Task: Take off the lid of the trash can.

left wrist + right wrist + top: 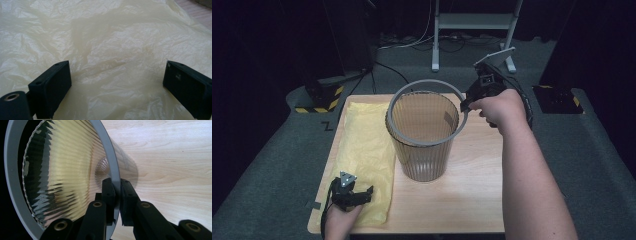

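Observation:
A ribbed translucent bin (422, 155) stands upright in the middle of the wooden table (462, 200). A grey ring (427, 81) sits around its mouth, tilted and lifted off the rim at the far side. My right gripper (466, 105) is shut on the ring's right side. In the right gripper view the jaws (116, 192) pinch the ring (10, 170), with the bin's ribbed inside (62, 170) behind it. A crumpled yellow plastic bag (362, 145) lies flat on the table's left. My left gripper (364, 196) rests low over its near end, jaws (117, 82) open above the bag (112, 37).
The table's right half (170, 157) is bare wood. Grey carpet surrounds the table. A white stand (472, 22) with cables is at the back, and a black base with yellow-black stripes (319, 100) stands off the table's far left corner.

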`<action>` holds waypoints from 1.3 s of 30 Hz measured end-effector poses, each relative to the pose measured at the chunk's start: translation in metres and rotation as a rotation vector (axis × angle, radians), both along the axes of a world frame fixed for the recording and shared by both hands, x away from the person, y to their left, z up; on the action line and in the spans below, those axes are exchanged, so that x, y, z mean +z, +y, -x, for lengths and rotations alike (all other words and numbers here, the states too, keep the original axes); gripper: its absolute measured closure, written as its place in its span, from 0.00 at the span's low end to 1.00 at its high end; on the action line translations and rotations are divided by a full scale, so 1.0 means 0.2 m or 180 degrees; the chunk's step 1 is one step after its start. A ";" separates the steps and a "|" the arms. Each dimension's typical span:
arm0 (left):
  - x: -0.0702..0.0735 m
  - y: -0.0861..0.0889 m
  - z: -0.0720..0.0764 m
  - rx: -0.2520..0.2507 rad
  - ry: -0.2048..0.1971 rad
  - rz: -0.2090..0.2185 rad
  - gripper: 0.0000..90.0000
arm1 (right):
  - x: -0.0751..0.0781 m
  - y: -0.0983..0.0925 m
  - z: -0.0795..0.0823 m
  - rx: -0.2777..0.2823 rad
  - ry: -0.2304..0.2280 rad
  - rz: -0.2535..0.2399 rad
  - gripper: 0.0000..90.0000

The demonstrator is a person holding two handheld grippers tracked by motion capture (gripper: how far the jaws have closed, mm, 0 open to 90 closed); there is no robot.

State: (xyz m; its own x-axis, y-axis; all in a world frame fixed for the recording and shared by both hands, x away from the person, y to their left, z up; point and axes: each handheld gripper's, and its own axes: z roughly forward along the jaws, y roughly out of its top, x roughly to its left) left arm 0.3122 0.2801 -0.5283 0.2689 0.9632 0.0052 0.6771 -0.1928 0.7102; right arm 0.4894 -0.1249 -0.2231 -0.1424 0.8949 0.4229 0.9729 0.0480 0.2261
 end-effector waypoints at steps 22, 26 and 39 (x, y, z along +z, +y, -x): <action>0.00 0.00 0.00 -0.0001 -0.0003 -0.0005 0.09 | -0.06 -0.39 0.04 -0.0310 0.0055 -0.0084 0.93; 0.00 0.00 0.00 0.0001 -0.0005 -0.0006 0.09 | -0.07 -0.44 0.04 -0.0358 0.0064 -0.0087 0.93; 0.00 0.00 0.00 -0.0001 -0.0004 -0.0006 0.09 | -0.10 -0.61 0.07 -0.0481 0.0052 -0.0141 0.93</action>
